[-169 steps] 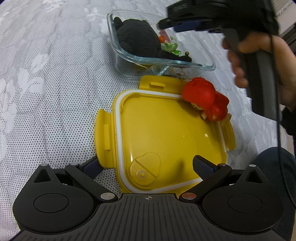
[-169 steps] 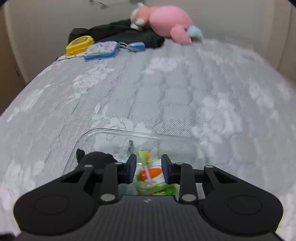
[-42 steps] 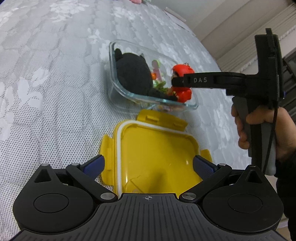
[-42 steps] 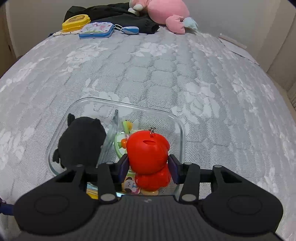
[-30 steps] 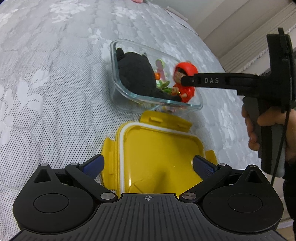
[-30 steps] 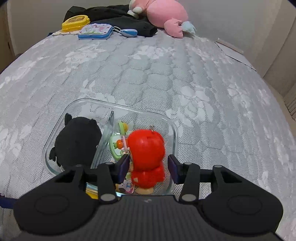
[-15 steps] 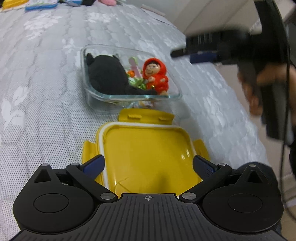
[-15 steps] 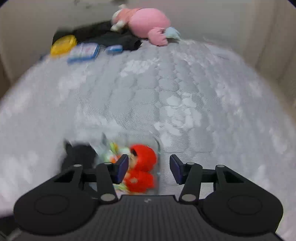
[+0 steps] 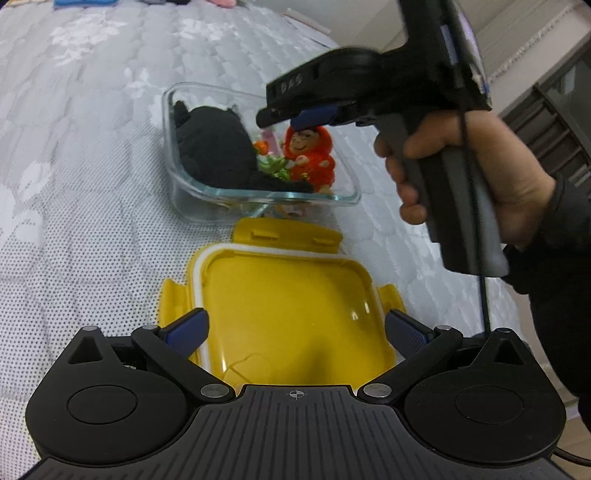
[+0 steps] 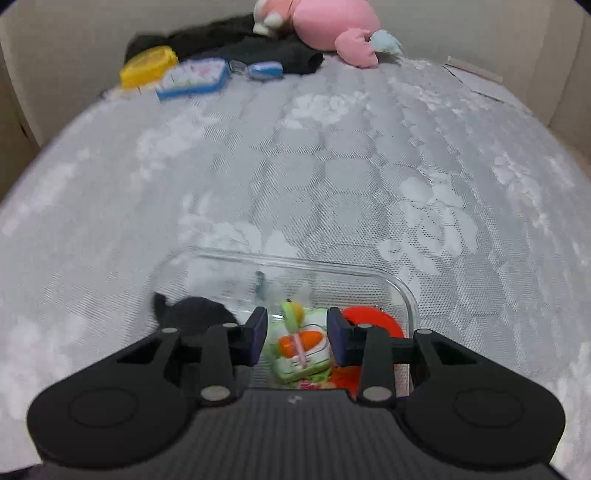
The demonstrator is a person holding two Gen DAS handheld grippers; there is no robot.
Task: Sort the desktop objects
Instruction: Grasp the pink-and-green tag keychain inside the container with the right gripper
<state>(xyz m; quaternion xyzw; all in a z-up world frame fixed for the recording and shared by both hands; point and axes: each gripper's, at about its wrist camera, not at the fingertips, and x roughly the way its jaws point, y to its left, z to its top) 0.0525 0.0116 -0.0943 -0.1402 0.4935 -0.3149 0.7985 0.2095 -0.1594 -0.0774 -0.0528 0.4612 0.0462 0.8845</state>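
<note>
glass container (image 9: pixel 343 201) sits on the grey quilted mattress (image 9: pixel 74 166), open top, no lid on it. inside: black plush (image 9: pixel 214 151) fills the left part, red doll (image 9: pixel 312 158) stands upright at the right side facing the left-wrist camera, green and orange trinket (image 9: pixel 271 162) wedged between the two. in the right wrist view the same three show: black plush (image 10: pixel 195 310) left, green and orange trinket (image 10: pixel 299 350) centre, red doll (image 10: pixel 373 321) right, mostly hidden behind the finger.

yellow lid (image 9: pixel 288 314) lies flat on the mattress just in front of the container, nearly touching its near wall, latch tabs folded out, white seal ring visible along the rim.

left gripper (image 9: pixel 295 328) hangs low over the near half of the yellow lid, jaws spread wide, one blue pad near each side edge of the lid, nothing between them; can't tell if the pads touch the lid.

right gripper (image 10: pixel 297 341) is above the container, held in the person's right hand (image 9: pixel 461 166), jaws apart with a moderate gap, empty. seen through that gap is the trinket below, not gripped. in the left wrist view its blue pad sits just over the red doll's head, apart from it.

far end of the mattress: pink plush (image 10: pixel 325 26), dark cloth (image 10: pixel 258 48), yellow case (image 10: pixel 147 66), blue-edged pouch (image 10: pixel 194 77), small blue item (image 10: pixel 264 70). right view is a bit blurred.
</note>
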